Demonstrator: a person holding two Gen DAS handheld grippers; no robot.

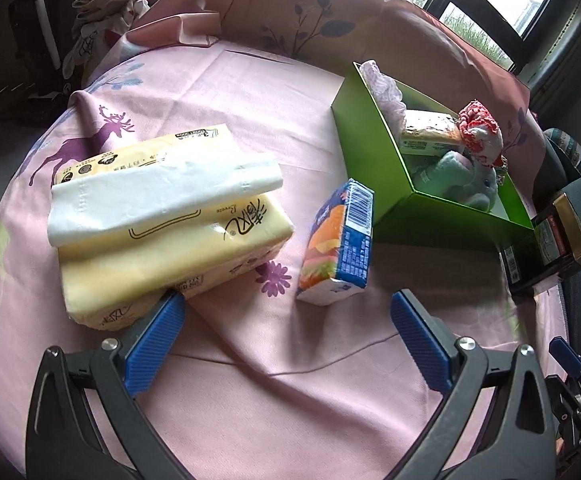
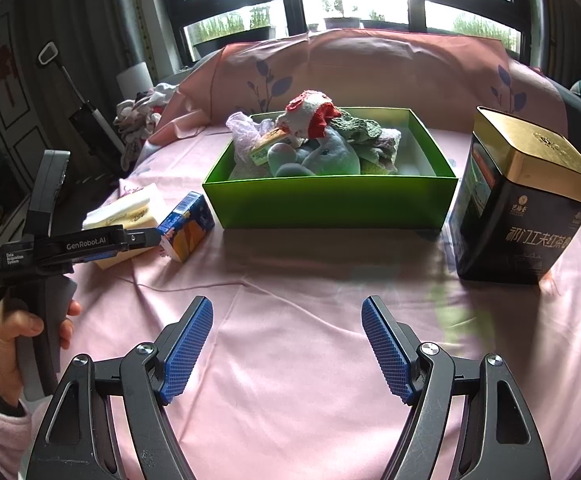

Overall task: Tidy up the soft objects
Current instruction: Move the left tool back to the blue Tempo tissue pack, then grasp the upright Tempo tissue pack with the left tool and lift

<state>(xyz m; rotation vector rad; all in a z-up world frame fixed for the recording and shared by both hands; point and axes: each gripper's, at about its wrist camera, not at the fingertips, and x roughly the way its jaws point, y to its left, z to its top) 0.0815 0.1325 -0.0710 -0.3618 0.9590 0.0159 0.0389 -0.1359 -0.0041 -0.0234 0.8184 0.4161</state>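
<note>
Soft objects — plush toy (image 2: 322, 156), red-and-white knit piece (image 2: 310, 114), lacy cloth (image 2: 244, 128) — lie piled in the green box (image 2: 330, 200) on the pink-clothed surface (image 2: 310, 320). Left of the box: small blue tissue pack (image 1: 338, 244) on its edge, yellow tissue pack (image 1: 170, 236) lying flat. Left claw (image 1: 286, 320) held low, level, jaws spread wide, empty, aimed at the blue pack; its left finger touches the yellow pack. Right claw (image 2: 286, 344) hovers spread and empty, facing the box. Dark tea tin (image 2: 522, 200) stands right of the box.
</note>
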